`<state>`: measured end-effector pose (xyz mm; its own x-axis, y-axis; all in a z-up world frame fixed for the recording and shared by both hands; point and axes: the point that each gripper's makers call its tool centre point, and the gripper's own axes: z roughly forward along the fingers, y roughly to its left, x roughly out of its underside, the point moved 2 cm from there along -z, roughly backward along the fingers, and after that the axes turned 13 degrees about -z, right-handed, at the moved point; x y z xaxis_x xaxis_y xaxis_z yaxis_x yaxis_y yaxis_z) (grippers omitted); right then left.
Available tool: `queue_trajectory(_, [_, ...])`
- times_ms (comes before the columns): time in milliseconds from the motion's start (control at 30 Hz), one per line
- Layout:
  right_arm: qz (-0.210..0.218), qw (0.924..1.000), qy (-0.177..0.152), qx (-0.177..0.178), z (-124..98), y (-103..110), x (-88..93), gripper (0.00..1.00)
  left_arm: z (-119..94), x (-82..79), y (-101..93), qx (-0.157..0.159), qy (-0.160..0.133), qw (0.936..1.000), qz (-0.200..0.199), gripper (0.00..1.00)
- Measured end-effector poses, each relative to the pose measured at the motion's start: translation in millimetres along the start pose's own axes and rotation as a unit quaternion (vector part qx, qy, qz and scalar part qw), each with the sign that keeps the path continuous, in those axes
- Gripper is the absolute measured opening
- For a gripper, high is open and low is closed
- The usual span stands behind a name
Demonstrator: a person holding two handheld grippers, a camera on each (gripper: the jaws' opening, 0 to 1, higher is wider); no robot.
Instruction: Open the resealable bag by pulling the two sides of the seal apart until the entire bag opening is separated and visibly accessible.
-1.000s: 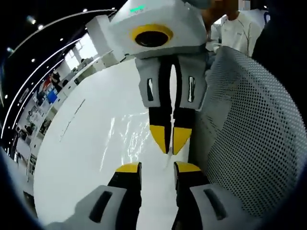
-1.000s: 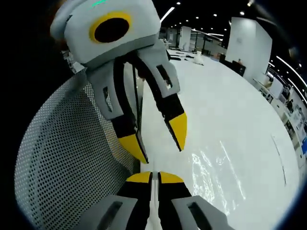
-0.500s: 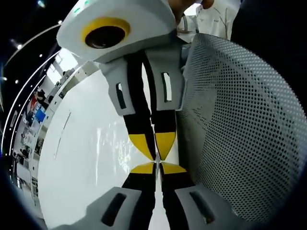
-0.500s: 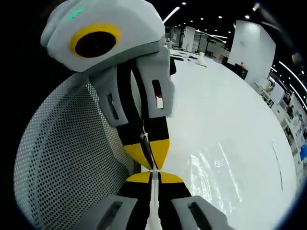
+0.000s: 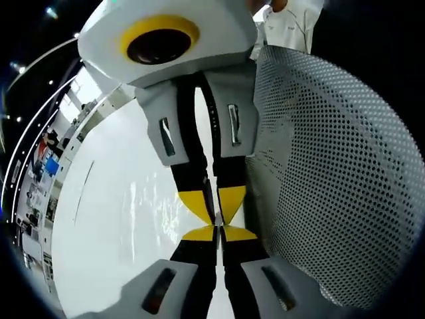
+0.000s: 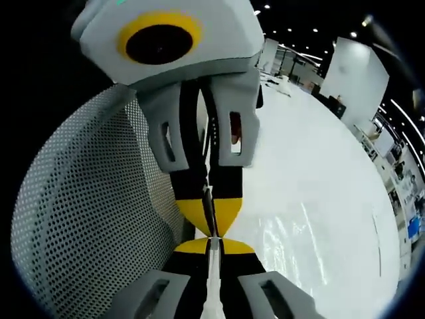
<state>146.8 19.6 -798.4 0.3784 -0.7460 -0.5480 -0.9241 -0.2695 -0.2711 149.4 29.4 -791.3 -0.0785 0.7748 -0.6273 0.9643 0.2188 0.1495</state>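
The clear resealable bag (image 5: pixel 154 207) lies on the white table (image 5: pixel 99 252) and shows mostly as glare; its film (image 6: pixel 292 247) also shines in the right gripper view. My left gripper (image 5: pixel 216 234) rises from the bottom of its view, jaws shut on a thin edge of the bag. The right gripper (image 5: pixel 214 203) comes down from above and meets it tip to tip. In the right gripper view my right gripper (image 6: pixel 210 246) is shut on a pale strip of the bag running between its jaws, and the left gripper (image 6: pixel 208 214) faces it, also shut.
A grey perforated mesh shell (image 5: pixel 332 186) curves close beside both grippers, and shows as mesh (image 6: pixel 86 212) in the right gripper view. A person in a white shirt (image 5: pixel 292 26) stands behind it. The white table (image 6: pixel 319 166) stretches away on the other side.
One second ago the left gripper stood open and the two grippers were apart. Both are now shut and touching tip to tip on the bag's edge. Little has moved in the last half second.
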Motion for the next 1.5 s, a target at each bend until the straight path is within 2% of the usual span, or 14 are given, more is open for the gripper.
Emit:
queue_trajectory(200, [0.000, 1.0000, 0.004, -0.006, 0.5, -0.1, 0.2, 0.00, 0.3, 1.1, -0.9, 0.000, 0.006, 1.0000, 0.002, 0.00])
queue_trajectory(300, [-0.020, 0.9997, 0.017, -0.002, -1.2, -2.5, 3.8, 0.00, 0.1, 1.0, 1.0, -0.008, 0.002, 1.0000, 0.003, 0.00])
queue_trajectory(567, [-0.010, 0.9998, 0.018, 0.000, -2.0, -0.1, 6.6, 0.00, -2.0, 1.2, 0.7, -0.006, 0.001, 1.0000, 0.004, 0.00])
queue_trajectory(600, [-0.008, 0.9997, 0.021, 0.002, -2.4, -0.5, 8.1, 0.00, -2.7, 1.4, 1.5, -0.007, -0.001, 1.0000, 0.003, 0.00])
queue_trajectory(633, [-0.013, 0.9989, 0.044, 0.008, -5.4, -2.1, 16.2, 0.00, -4.1, 3.0, 4.6, -0.012, 0.001, 0.9999, 0.007, 0.00])
queue_trajectory(667, [0.009, 0.9998, 0.017, 0.005, -1.9, -0.6, 8.8, 0.00, -4.1, 2.8, 4.5, -0.008, -0.003, 1.0000, -0.004, 0.00])
queue_trajectory(800, [-0.017, 0.9995, 0.027, 0.004, -1.6, -0.2, 4.3, 0.00, -4.9, 1.4, 6.0, -0.010, -0.002, 0.9999, 0.003, 0.00])
queue_trajectory(1033, [-0.006, 0.9998, 0.020, -0.006, 1.2, -0.6, 2.3, 0.01, -5.3, 2.7, 8.0, -0.010, -0.001, 1.0000, -0.001, 0.00])
queue_trajectory(1167, [0.000, 0.9999, 0.012, -0.001, 1.4, -1.9, -2.7, 0.06, -6.2, 2.2, 6.8, -0.007, -0.006, 0.9999, -0.005, 0.00])
queue_trajectory(1300, [-0.003, 1.0000, 0.005, 0.001, 3.8, -4.6, -11.0, 0.06, -3.8, -0.7, 2.5, -0.003, -0.005, 1.0000, 0.002, 0.00])
queue_trajectory(1400, [-0.005, 0.9999, 0.015, -0.004, 6.0, -4.4, -8.9, 0.04, -3.2, 0.7, 3.3, -0.004, 0.004, 1.0000, 0.005, 0.00])
queue_trajectory(1433, [0.001, 0.9997, 0.023, -0.005, 5.5, -4.0, -5.3, 0.00, -3.3, 1.1, 3.0, -0.002, 0.004, 1.0000, 0.002, 0.00])
queue_trajectory(1467, [-0.035, 0.9992, 0.001, 0.020, 3.6, -16.5, -13.7, 0.00, -0.7, 1.9, 6.1, -0.008, 0.002, 1.0000, -0.001, 0.00])
queue_trajectory(1500, [0.004, 0.9999, 0.012, 0.003, -1.7, -8.8, -9.8, 0.00, 0.5, 3.3, 7.4, -0.010, 0.004, 0.9999, -0.005, 0.00])
